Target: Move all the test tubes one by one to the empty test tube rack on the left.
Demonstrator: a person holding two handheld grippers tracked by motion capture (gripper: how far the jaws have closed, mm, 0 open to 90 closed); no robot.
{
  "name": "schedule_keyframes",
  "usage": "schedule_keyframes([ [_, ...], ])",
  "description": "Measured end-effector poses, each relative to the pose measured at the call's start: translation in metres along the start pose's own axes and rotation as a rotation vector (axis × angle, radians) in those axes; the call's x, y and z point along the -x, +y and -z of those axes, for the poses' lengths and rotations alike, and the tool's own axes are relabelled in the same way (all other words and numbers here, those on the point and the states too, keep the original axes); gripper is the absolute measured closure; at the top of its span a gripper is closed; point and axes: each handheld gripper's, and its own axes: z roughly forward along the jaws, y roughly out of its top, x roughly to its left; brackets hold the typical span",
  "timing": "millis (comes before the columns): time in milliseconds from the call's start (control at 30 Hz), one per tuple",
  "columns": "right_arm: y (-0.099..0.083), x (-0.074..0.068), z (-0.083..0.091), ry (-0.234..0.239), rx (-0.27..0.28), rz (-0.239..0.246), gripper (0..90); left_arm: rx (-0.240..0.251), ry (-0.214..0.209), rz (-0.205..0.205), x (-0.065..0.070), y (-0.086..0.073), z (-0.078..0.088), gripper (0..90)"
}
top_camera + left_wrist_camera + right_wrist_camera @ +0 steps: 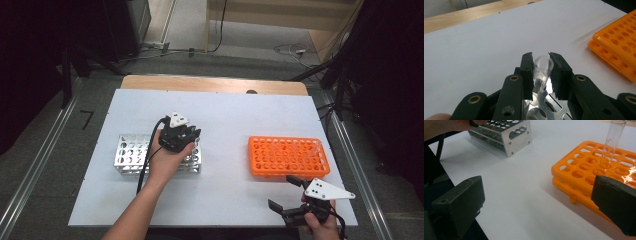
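White tabletop [225, 195] is shared by a silver perforated metal rack [127, 155] and, to that rack's right, an orange plastic tube rack [287, 156]. Above the metal rack, a clear glass test tube [541, 72] is clamped by the left gripper [541, 63]. The right gripper [287, 195], right of the metal rack, is held open and empty. The tube is best lifted straight upward until the holes are cleared.

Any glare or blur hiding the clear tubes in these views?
Left gripper view: tube sharp between the fingers, metal rack glares. Right gripper view: fingers soft, tube in orange rack readable. High view: that tube is faint.
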Motion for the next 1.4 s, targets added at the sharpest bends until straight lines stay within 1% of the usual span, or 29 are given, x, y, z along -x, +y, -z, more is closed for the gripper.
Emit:
schedule_keyframes([
  [67,0.0,0.0,0.0,0.0,0.0,0.0,0.0,0.009,-0.001,0.003,0.0,0.0,0.001,69.7],
  [100,0.0,0.0,0.0,0.0,0.0,0.001,0.0,0.015,-0.007,0.002,0.0,0.0,0.002,67.6],
  [167,0.0,0.0,0.0,0.0,0.001,0.0,0.0,0.034,-0.026,0.017,0.0,0.0,0.004,62.5],
  [200,0.0,0.0,0.0,0.0,0.001,-0.004,0.0,0.052,-0.043,0.02,-0.001,0.0,0.006,58.8],
  [333,0.001,0.001,0.0,-0.001,0.005,-0.008,0.0,0.104,-0.077,0.037,0.003,-0.002,0.015,40.0],
  [400,0.002,0.001,0.0,-0.002,0.008,-0.008,0.0,0.118,-0.086,0.044,0.006,-0.004,0.019,28.7],
  [500,0.003,0.002,-0.001,-0.009,0.005,-0.009,0.0,0.126,-0.096,0.053,0.009,-0.007,0.026,16.5],
  [567,0.004,0.003,-0.002,-0.014,0.005,-0.01,0.0,0.13,-0.11,0.052,0.012,-0.009,0.03,10.7],
  [600,0.004,0.003,-0.002,-0.017,0.004,-0.011,0.0,0.131,-0.118,0.052,0.013,-0.011,0.033,9.2],
  [633,0.005,0.003,-0.003,-0.018,0.006,-0.011,0.0,0.13,-0.128,0.041,0.014,-0.012,0.035,7.5],
  [667,0.006,0.003,-0.003,-0.019,0.002,-0.008,0.0,0.137,-0.141,0.039,0.016,-0.013,0.038,2.0],
  [700,0.006,0.003,-0.004,-0.022,0.002,-0.007,0.0,0.146,-0.159,0.033,0.017,-0.015,0.041,0.3],
  [800,0.008,0.004,-0.006,-0.027,-0.004,-0.01,0.0,0.168,-0.182,0.02,0.02,-0.02,0.051,0.0],
  [867,0.009,0.004,-0.007,-0.031,-0.007,-0.009,0.0,0.185,-0.187,0.023,0.023,-0.023,0.058,0.0],
  [900,0.01,0.005,-0.008,-0.035,-0.005,-0.009,0.0,0.185,-0.193,0.021,0.024,-0.025,0.061,0.0],
  [1100,0.019,0.01,-0.013,-0.056,-0.011,-0.037,0.0,0.206,-0.177,0.028,0.026,-0.035,0.077,0.0],
  [1167,0.023,0.013,-0.016,-0.061,-0.012,-0.047,0.0,0.217,-0.174,0.042,0.026,-0.039,0.083,0.0],
  [1233,0.026,0.015,-0.019,-0.07,-0.018,-0.051,0.0,0.225,-0.175,0.049,0.025,-0.044,0.087,0.0],
  [1333,0.032,0.018,-0.023,-0.099,-0.038,-0.05,0.0,0.246,-0.187,0.045,0.024,-0.051,0.093,0.0],
  [1367,0.034,0.02,-0.025,-0.112,-0.051,-0.058,0.0,0.254,-0.194,0.045,0.024,-0.053,0.095,0.0],
  [1400,0.036,0.022,-0.027,-0.116,-0.055,-0.073,0.0,0.256,-0.199,0.043,0.024,-0.054,0.096,0.0],
])
